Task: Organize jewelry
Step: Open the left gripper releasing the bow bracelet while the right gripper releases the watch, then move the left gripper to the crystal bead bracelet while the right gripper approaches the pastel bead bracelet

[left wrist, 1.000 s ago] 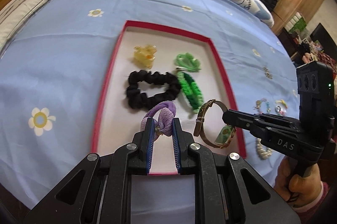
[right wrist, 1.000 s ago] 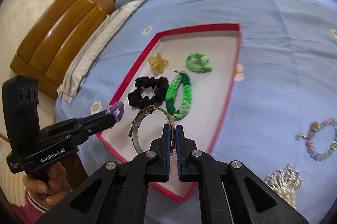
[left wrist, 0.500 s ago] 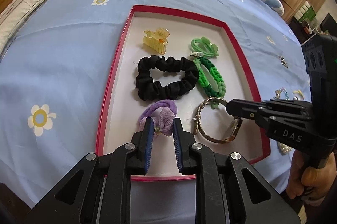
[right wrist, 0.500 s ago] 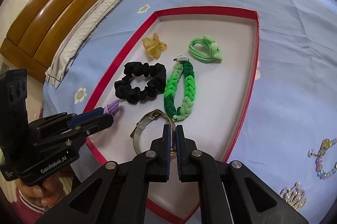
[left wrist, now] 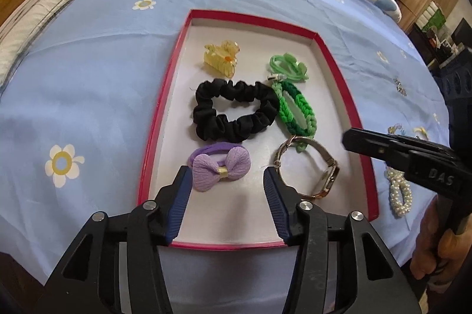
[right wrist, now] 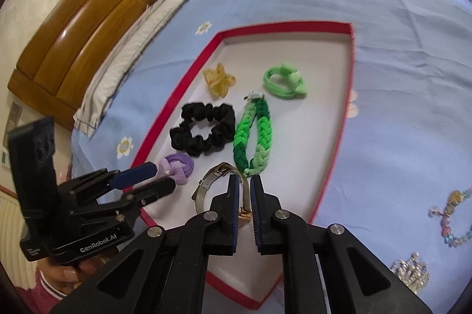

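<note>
Dropping off in the red tray

Left tongs gape around the purple bow tie; right tongs, slightly parted, likely releasing the watch; fetch bedspread pieces next.

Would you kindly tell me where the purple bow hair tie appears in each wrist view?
Left wrist: purple bow hair tie low centre, between the open left fingers.
Right wrist: left of centre, at the left gripper's fingertips.
Shared landmark: black scrunchie just beyond it.

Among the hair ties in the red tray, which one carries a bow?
The purple hair tie, lying between the open left gripper's fingers. The black scrunchie and the light green tie carry no bow.
</note>
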Motion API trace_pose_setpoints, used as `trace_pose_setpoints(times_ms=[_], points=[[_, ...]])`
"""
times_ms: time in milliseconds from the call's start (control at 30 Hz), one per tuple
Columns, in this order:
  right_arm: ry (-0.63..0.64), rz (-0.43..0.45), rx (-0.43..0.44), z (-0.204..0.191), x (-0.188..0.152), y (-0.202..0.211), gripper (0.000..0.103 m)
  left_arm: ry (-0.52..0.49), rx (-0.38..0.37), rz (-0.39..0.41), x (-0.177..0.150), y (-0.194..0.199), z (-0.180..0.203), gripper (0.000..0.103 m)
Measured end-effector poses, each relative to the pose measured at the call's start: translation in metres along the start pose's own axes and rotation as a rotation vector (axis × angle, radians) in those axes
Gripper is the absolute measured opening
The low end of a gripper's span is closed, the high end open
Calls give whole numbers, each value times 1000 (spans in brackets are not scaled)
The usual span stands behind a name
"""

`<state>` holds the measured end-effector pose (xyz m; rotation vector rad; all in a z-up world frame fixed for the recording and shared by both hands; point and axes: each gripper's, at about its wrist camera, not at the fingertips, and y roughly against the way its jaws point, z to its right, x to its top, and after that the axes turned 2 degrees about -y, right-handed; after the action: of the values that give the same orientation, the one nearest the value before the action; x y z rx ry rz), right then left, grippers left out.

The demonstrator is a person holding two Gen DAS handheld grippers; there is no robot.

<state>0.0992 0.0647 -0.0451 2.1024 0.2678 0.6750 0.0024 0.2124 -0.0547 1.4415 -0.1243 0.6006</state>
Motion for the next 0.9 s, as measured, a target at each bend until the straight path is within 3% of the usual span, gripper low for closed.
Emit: trace_pose_setpoints(times_ms=[100,400,533,900], points=[[-27,44,3,8,-4,19,28,9,-5,16,1,7,1,51],[-131,163,-63,55,-31,81,35,-27,-61,64,3,31,31,51],[-190,200,-97,78,-48,103,38,-61,-93,73,4,38,53,56],[-335,285,-180,135,-93,153,44,-168,-160,34,-6,30,118,56]])
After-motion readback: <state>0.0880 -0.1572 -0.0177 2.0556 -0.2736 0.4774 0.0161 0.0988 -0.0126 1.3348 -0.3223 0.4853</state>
